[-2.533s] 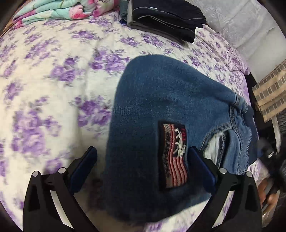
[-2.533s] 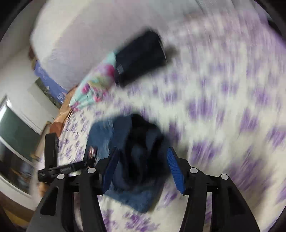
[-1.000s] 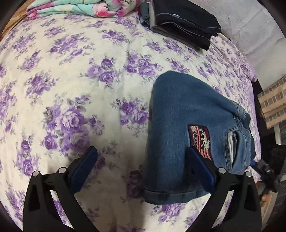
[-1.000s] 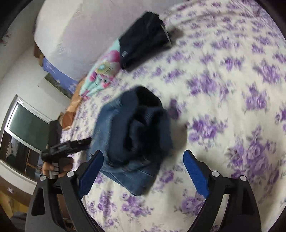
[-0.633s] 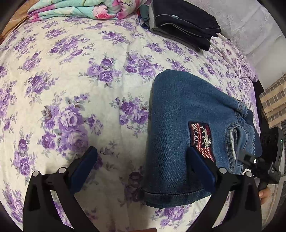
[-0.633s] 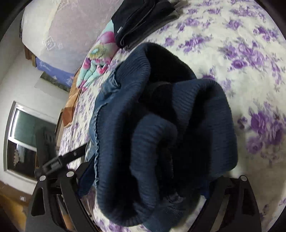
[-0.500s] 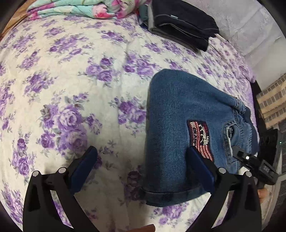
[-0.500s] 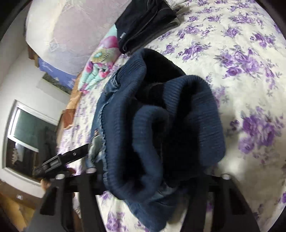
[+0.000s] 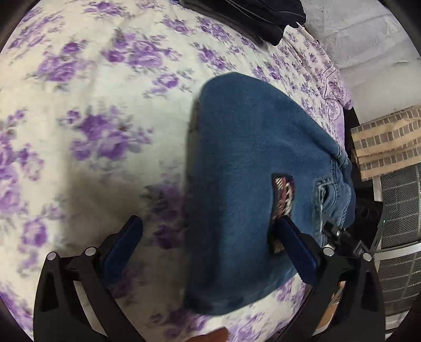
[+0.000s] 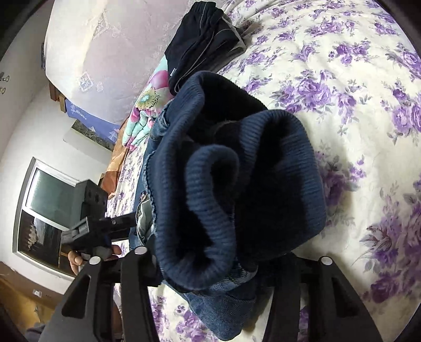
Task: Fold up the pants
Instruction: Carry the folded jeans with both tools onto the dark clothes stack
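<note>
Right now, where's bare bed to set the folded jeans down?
Free: the floral sheet left of the jeans, up to the dark clothes stack; also the sheet on their other side, right in the right wrist view. Crowded: the far end, with the stack beside the floral quilt, and the bed edge by the right gripper.

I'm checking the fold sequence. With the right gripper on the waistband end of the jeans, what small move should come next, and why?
Probably close the left gripper on the hem end of the jeans. It stands open with that end between its fingers, while the right gripper already clamps the ribbed waistband, so both ends could then be carried together.
</note>
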Demonstrator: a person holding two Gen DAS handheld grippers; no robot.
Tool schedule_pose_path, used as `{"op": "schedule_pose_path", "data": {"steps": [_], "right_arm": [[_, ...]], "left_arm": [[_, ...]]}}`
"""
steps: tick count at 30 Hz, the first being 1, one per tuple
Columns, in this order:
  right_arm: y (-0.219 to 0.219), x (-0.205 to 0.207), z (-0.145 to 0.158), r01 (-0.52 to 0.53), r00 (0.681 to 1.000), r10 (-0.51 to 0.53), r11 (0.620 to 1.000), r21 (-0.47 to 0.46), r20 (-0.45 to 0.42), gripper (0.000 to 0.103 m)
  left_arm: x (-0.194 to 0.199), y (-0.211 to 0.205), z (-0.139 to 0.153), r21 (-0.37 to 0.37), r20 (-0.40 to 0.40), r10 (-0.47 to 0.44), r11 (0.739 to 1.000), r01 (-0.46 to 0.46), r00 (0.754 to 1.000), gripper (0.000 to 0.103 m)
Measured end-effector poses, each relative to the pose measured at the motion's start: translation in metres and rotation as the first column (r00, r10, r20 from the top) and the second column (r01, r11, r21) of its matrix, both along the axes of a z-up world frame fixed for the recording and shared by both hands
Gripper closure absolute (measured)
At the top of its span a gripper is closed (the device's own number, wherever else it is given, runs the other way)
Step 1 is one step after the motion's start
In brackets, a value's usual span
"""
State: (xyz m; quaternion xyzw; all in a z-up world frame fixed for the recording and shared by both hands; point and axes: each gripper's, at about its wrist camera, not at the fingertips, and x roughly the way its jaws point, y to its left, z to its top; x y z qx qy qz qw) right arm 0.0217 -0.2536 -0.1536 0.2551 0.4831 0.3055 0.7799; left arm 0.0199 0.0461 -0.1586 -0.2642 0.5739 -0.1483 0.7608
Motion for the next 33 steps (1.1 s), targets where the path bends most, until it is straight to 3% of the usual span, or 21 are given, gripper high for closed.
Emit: {"op": "schedule_pose_path", "data": {"steps": [2,4,5,7,11,15,19,23,25,28,30,32,33], "right_arm": [[0.001,0.001,-0.003,-0.009,1.0,0.009,1.0,0.002,-0.005,0.044],[0.004,0.002,-0.004,-0.011,1.0,0.011,1.0,-0.007,-0.002,0.042],[0.008,0.002,-0.003,-0.017,1.0,0.017,1.0,-0.02,0.005,0.042],[0.015,0.003,0.001,-0.015,1.0,0.016,0.999,-0.051,0.014,0.041],[0.027,-0.004,0.02,-0.019,0.997,0.027,0.994,-0.106,0.075,0.05],[0.038,-0.003,0.064,-0.052,0.979,0.074,0.991,-0.12,0.19,0.052],[0.055,0.031,0.14,-0.047,0.92,0.102,0.987,-0.15,0.378,0.053],[0.075,0.108,0.216,-0.023,0.855,0.091,0.99,-0.138,0.51,0.052],[0.086,0.155,0.241,-0.006,0.829,0.077,0.992,-0.128,0.555,0.052],[0.107,0.233,0.257,0.037,0.817,0.052,0.989,-0.142,0.574,0.05],[0.119,0.289,0.242,0.052,0.839,0.047,0.985,-0.166,0.542,0.044],[0.127,0.352,0.197,0.075,0.888,0.037,0.972,-0.224,0.457,0.043],[0.128,0.372,0.178,0.086,0.909,0.031,0.962,-0.26,0.416,0.039]], "left_arm": [[0.001,-0.016,0.001,0.03,0.007,-0.017,0.999,0.017,1.0,0.004],[-0.001,-0.035,0.003,0.121,0.028,-0.028,0.992,0.024,0.999,0.004],[-0.004,-0.04,0.005,0.133,0.037,-0.027,0.991,0.022,0.999,0.008],[-0.007,-0.048,0.013,0.129,0.055,-0.033,0.991,0.026,0.998,0.025],[-0.016,-0.054,0.034,0.209,0.106,-0.061,0.977,0.037,0.992,0.049],[-0.02,-0.053,0.073,0.226,0.166,-0.089,0.973,0.05,0.982,0.054],[0.005,-0.04,0.141,0.227,0.314,-0.078,0.974,0.004,0.946,0.054],[0.071,-0.029,0.217,0.242,0.438,-0.027,0.966,-0.089,0.899,0.053],[0.118,-0.021,0.251,0.253,0.51,0.018,0.953,-0.169,0.86,0.052],[0.204,-0.009,0.269,0.261,0.593,0.057,0.93,-0.259,0.803,0.046],[0.266,-0.001,0.25,0.272,0.593,0.059,0.924,-0.269,0.803,0.044],[0.315,0.007,0.215,0.268,0.548,0.078,0.927,-0.263,0.833,0.042],[0.344,0.012,0.184,0.283,0.503,0.09,0.923,-0.262,0.859,0.04]]}}
